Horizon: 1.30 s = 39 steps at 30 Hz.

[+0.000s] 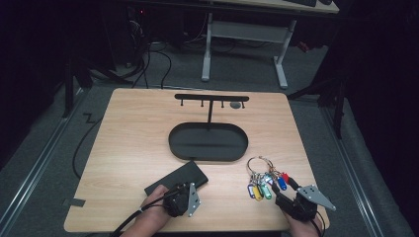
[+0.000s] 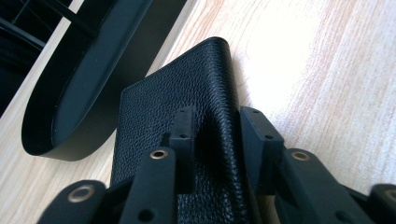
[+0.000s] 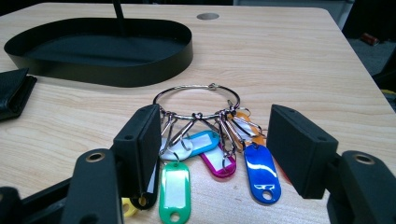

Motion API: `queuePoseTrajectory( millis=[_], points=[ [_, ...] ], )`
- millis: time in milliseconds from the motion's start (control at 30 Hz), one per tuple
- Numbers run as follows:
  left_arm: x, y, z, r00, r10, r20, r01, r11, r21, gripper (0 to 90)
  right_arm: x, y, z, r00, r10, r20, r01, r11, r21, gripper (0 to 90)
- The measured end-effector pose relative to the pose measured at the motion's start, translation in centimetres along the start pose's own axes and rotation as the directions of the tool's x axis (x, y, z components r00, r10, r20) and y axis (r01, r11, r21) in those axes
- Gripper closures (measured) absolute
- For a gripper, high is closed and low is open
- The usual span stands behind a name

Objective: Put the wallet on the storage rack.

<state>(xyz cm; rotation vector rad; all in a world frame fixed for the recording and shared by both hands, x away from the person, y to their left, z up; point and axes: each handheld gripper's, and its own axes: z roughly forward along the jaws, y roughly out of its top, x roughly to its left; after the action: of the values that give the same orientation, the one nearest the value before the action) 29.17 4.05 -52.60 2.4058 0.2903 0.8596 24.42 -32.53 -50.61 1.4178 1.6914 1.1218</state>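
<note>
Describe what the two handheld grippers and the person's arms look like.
Both the left gripper and the right gripper are black, each topped by a grey three-cornered plate with small holes. Their jaws are blocky black bars on arms with brass-ringed rivet holes. A black cable trails from the left gripper along the forearm. No sleeves show on the forearms.
</note>
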Motion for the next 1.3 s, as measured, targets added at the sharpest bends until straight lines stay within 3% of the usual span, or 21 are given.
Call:
queuePoseTrajectory(
  millis=[333,533,700,800,1100,1300],
  points=[
    [0.4,-0.4,-0.6,0.9999,-0.014,0.001,0.014,0.9997,-0.022,78.6,-0.1,0.0,-0.1,0.9999,0.014,-0.003,-0.014,1.000,-0.003,35.9],
    [1.3,-0.8,-1.8,0.9985,-0.055,0.002,0.055,0.9963,-0.066,80.9,-0.2,-0.1,0.0,0.9998,0.019,-0.006,-0.019,1.000,0.001,36.0],
    [2.0,-1.5,-3.6,0.9916,-0.129,0.011,0.129,0.9836,-0.126,81.6,-0.2,-0.1,0.0,0.9998,0.018,-0.005,-0.018,1.000,-0.001,36.1],
    [2.5,-1.7,-4.5,0.9905,-0.137,0.008,0.137,0.9790,-0.151,81.9,-0.2,0.0,0.1,0.9998,0.020,-0.003,-0.020,1.000,0.000,36.1],
    [3.7,-2.8,-6.6,0.9776,-0.210,0.010,0.208,0.9559,-0.208,82.4,0.3,0.5,1.0,0.9997,0.007,-0.023,-0.007,1.000,0.000,36.1],
    [4.4,-3.3,-8.0,0.9665,-0.256,0.018,0.252,0.9320,-0.261,82.5,0.6,0.8,1.6,0.9992,0.000,-0.039,0.000,1.000,-0.005,36.2]
  ],
)
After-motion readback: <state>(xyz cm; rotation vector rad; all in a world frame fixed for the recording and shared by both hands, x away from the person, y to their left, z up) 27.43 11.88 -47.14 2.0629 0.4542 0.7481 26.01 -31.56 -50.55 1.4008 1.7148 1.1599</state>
